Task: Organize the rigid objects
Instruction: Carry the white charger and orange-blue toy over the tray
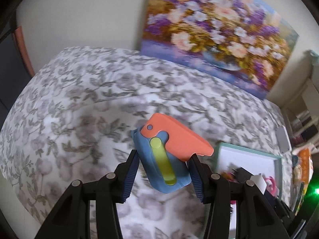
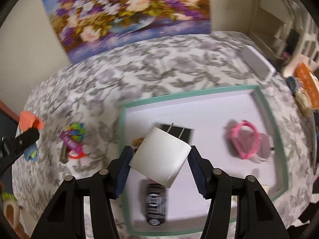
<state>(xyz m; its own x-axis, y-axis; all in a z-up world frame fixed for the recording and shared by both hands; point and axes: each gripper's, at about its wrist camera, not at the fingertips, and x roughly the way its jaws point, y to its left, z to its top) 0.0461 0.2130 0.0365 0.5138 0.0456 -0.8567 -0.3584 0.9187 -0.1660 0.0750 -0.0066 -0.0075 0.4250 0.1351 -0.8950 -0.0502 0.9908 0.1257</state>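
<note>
Right tool [image 2: 159, 160] pinches a white charger [image 2: 161, 157] over the tray [image 2: 199, 95], prongs angled up-right. Left tool [image 1: 162, 169] grips the blue-orange toy [image 1: 167, 153], long axis tilted up-left, above the surface [image 1: 79, 99].

Each camera sits on its gripper, looking forward and down along the fingers, close above the flowery bed cover [image 1: 69, 99], and both see the green-edged tray [image 2: 191, 96] (and the flower painting [image 1: 217, 29]).

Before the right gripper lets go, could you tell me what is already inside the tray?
Inside the tray: a pink hair clip, a black cylinder, and a black flat piece partly hidden behind the held white charger. A yellowish bit shows beside it; unidentifiable.
</note>
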